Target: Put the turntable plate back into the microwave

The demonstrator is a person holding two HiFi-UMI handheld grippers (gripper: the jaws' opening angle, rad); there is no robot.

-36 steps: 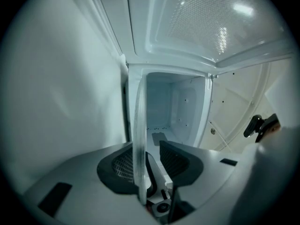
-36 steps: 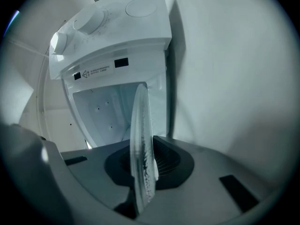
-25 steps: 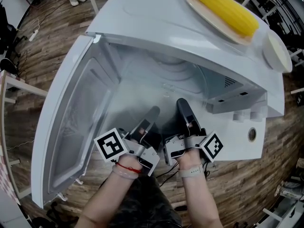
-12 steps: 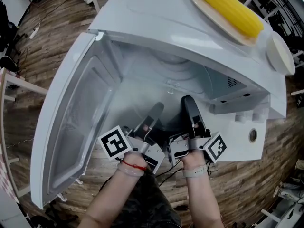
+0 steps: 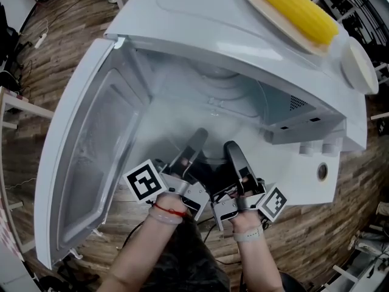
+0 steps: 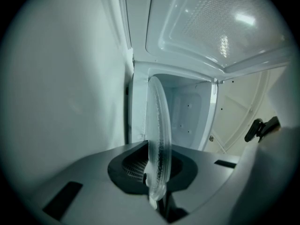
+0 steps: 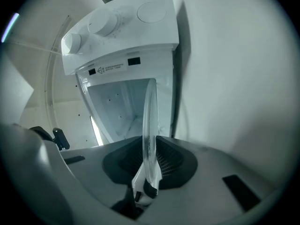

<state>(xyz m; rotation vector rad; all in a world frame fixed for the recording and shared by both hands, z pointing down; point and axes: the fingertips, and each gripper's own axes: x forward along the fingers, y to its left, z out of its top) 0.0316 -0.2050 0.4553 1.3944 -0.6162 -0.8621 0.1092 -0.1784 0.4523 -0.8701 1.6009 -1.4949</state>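
Note:
The clear glass turntable plate stands on edge between the pads of my left gripper, which is shut on its rim. Its other side is pinched by my right gripper, also shut on the rim. In the head view the left gripper and the right gripper sit side by side at the mouth of the white microwave, pointing into its cavity. The glass itself is hard to make out there.
The microwave door hangs open to the left. The control panel with knobs is right of the opening. On top lie a plate with a corn cob and a white dish. Wooden floor surrounds the unit.
My right gripper has drawn back a little toward me and slightly left in the head view. The left gripper has stayed put. Both keep their hold on the plate.

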